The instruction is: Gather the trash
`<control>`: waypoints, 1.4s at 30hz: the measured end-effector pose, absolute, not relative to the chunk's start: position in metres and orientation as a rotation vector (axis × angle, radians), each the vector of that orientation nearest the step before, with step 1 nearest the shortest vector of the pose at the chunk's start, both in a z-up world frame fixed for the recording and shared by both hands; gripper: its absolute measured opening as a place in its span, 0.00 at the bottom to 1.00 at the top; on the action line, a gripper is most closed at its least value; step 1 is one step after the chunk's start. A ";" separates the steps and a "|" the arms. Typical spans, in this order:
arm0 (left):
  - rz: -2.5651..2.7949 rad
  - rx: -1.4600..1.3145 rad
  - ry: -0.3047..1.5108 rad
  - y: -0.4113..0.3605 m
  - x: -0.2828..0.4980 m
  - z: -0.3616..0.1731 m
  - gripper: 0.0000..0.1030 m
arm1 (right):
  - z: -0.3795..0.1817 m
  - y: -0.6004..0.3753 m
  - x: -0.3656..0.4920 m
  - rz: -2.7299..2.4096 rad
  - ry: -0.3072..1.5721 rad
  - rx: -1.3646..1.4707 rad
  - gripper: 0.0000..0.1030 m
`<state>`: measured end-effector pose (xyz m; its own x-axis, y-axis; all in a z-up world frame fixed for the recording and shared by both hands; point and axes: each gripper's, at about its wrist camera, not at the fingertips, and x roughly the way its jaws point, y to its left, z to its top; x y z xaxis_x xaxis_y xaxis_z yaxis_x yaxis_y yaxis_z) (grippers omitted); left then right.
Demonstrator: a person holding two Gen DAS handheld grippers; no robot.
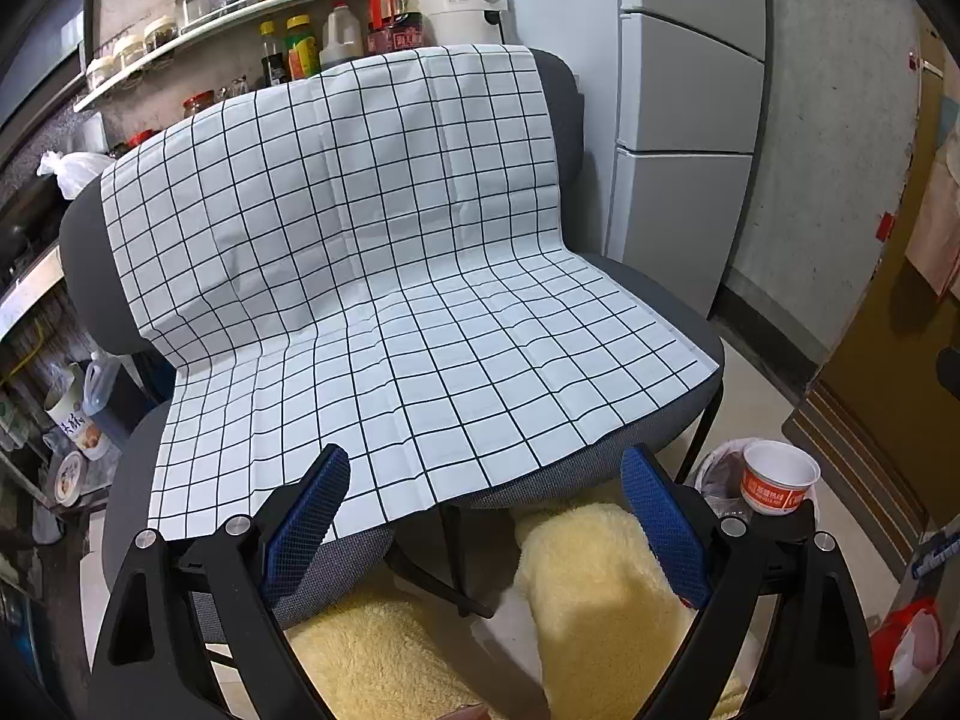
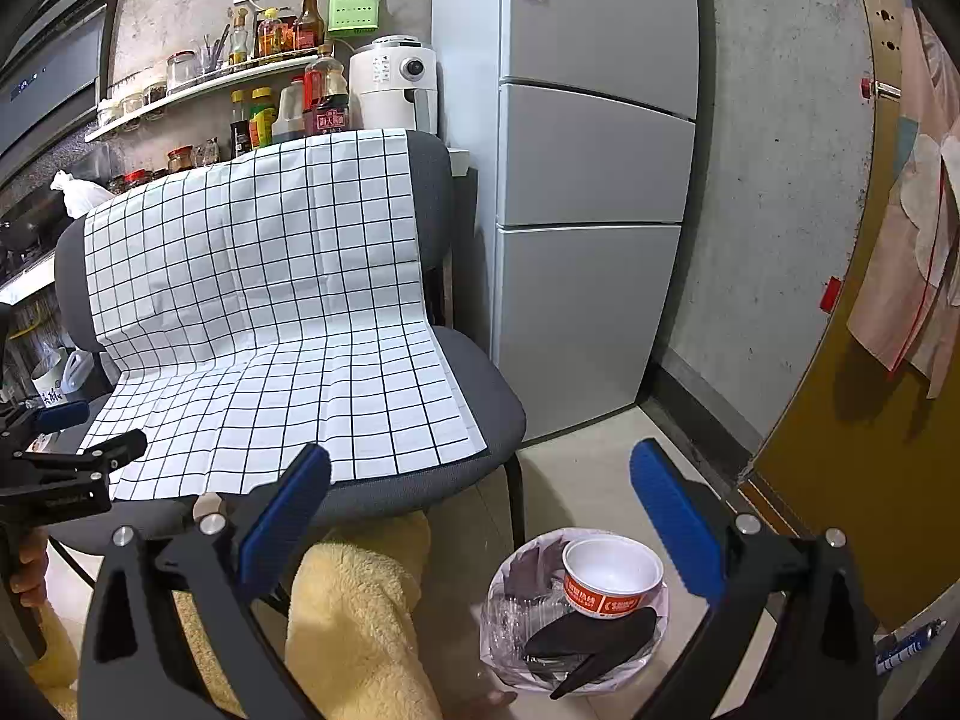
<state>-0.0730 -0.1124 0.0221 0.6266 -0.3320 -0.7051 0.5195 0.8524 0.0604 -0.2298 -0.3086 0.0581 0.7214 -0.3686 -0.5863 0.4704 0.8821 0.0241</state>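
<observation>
A small bin (image 2: 510, 576) lined with a white bag stands on the floor right of the chair. In it lie an orange-and-white paper bowl (image 2: 609, 579), clear plastic packaging (image 2: 510, 630) and black plastic pieces (image 2: 594, 639). The bowl (image 1: 777, 480) and bin (image 1: 717, 474) also show in the left wrist view. My left gripper (image 1: 486, 480) is open and empty above the seat's front edge; it also shows in the right wrist view (image 2: 84, 432). My right gripper (image 2: 480, 480) is open and empty, up and left of the bin.
A grey chair (image 1: 672, 420) carries a white checked cloth (image 1: 360, 276) over seat and back. A grey fridge (image 2: 594, 180) stands right of it. Shelves with bottles and jars (image 2: 264, 84) run behind. Yellow fleece-clad legs (image 2: 354, 618) are below the grippers. A brown door (image 2: 852, 420) is at right.
</observation>
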 end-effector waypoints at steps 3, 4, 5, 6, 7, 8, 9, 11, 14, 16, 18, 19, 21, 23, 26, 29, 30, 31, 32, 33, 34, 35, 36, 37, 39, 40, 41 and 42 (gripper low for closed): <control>-0.496 0.269 0.748 -0.112 -0.073 0.022 0.88 | 0.058 -0.309 -0.230 -0.467 0.609 0.177 0.95; -0.496 0.269 0.749 -0.112 -0.073 0.022 0.88 | 0.058 -0.309 -0.230 -0.468 0.610 0.178 0.95; -0.496 0.270 0.749 -0.112 -0.073 0.022 0.88 | 0.058 -0.309 -0.230 -0.468 0.610 0.179 0.95; -0.496 0.270 0.749 -0.112 -0.073 0.022 0.88 | 0.057 -0.309 -0.229 -0.466 0.611 0.180 0.95; -0.496 0.269 0.749 -0.112 -0.073 0.022 0.88 | 0.057 -0.309 -0.230 -0.466 0.611 0.179 0.95; -0.495 0.269 0.749 -0.112 -0.073 0.023 0.88 | 0.057 -0.309 -0.230 -0.467 0.611 0.180 0.95; -0.495 0.269 0.748 -0.113 -0.073 0.023 0.88 | 0.057 -0.309 -0.230 -0.466 0.610 0.180 0.95; -0.495 0.270 0.748 -0.113 -0.073 0.023 0.88 | 0.057 -0.309 -0.230 -0.467 0.611 0.180 0.95; -0.496 0.268 0.750 -0.113 -0.073 0.022 0.88 | 0.057 -0.309 -0.230 -0.467 0.611 0.181 0.95; -0.495 0.269 0.751 -0.113 -0.073 0.022 0.88 | 0.056 -0.309 -0.229 -0.467 0.612 0.182 0.95; -0.493 0.268 0.751 -0.113 -0.073 0.022 0.88 | 0.056 -0.309 -0.229 -0.466 0.612 0.182 0.95; -0.491 0.268 0.750 -0.113 -0.074 0.022 0.88 | 0.055 -0.309 -0.229 -0.466 0.613 0.182 0.95; -0.492 0.268 0.749 -0.112 -0.073 0.022 0.88 | 0.055 -0.309 -0.229 -0.468 0.612 0.182 0.95; -0.490 0.267 0.747 -0.112 -0.073 0.022 0.88 | 0.054 -0.309 -0.230 -0.469 0.610 0.184 0.95; -0.487 0.268 0.745 -0.112 -0.073 0.022 0.88 | 0.053 -0.309 -0.230 -0.472 0.609 0.186 0.95; -0.487 0.267 0.745 -0.110 -0.073 0.022 0.88 | 0.052 -0.310 -0.230 -0.472 0.610 0.187 0.95; -0.486 0.267 0.745 -0.110 -0.073 0.022 0.88 | 0.052 -0.309 -0.230 -0.472 0.610 0.187 0.95; -0.487 0.267 0.745 -0.110 -0.073 0.022 0.88 | 0.052 -0.309 -0.230 -0.472 0.612 0.187 0.95; -0.487 0.267 0.745 -0.110 -0.073 0.021 0.88 | 0.051 -0.310 -0.230 -0.473 0.613 0.187 0.95; -0.488 0.267 0.745 -0.110 -0.072 0.021 0.88 | 0.051 -0.310 -0.230 -0.474 0.613 0.188 0.95; -0.488 0.267 0.745 -0.110 -0.072 0.021 0.88 | 0.051 -0.310 -0.229 -0.473 0.614 0.189 0.95; -0.488 0.266 0.746 -0.110 -0.072 0.021 0.88 | 0.050 -0.310 -0.230 -0.474 0.614 0.189 0.95; -0.487 0.266 0.747 -0.110 -0.072 0.021 0.88 | 0.050 -0.310 -0.230 -0.474 0.614 0.189 0.95; -0.484 0.267 0.748 -0.110 -0.073 0.020 0.88 | 0.050 -0.310 -0.230 -0.473 0.614 0.189 0.95; -0.483 0.268 0.748 -0.110 -0.072 0.020 0.88 | 0.050 -0.310 -0.230 -0.474 0.614 0.189 0.95; -0.481 0.271 0.745 -0.110 -0.072 0.020 0.88 | 0.050 -0.310 -0.230 -0.473 0.615 0.189 0.95; -0.479 0.271 0.743 -0.110 -0.072 0.020 0.88 | 0.049 -0.310 -0.229 -0.474 0.616 0.189 0.95; -0.478 0.271 0.738 -0.109 -0.073 0.020 0.88 | 0.049 -0.310 -0.229 -0.473 0.618 0.190 0.95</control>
<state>-0.0728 -0.1093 0.0200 0.6397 -0.3200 -0.6989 0.5066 0.8593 0.0702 -0.2290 -0.3100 0.0486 0.7129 -0.3688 -0.5964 0.4801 0.8767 0.0318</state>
